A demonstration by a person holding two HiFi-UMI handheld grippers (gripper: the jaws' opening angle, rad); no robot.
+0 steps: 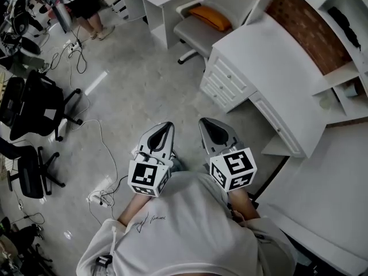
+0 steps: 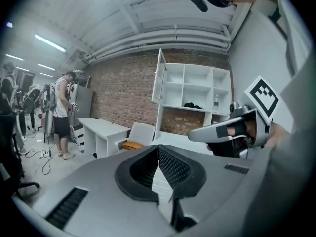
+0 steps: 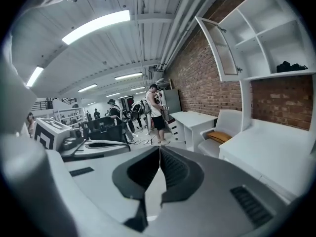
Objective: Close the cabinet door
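Brick wall point(image 3: 197, 78) backs a white shelf unit point(image 2: 197, 90) that stands over a desk point(image 1: 270, 56). The cabinet door point(image 3: 217, 48) is swung wide open at the unit's upper left, high above the desk and well apart from both grippers. The closing has not begun.

We see a few ways this could go badly. The door sits high and behind the desk, so we must reach up and over. A push that lands close to where the door joins the unit would, we judge, turn it poorly or let the tip slide off the panel. Too hard a shove could slam it so that it bounces back open. A chair point(image 1: 215, 22) stands beside the desk and cables point(image 1: 103, 194) trail over the floor, so a careless step towards the unit could catch either.

Our left gripper point(image 2: 158, 154) has its jaws pressed together with nothing between them. The right gripper point(image 3: 159, 157) is the same: jaws together, empty. Both hang side by side near our chest, touching nothing.
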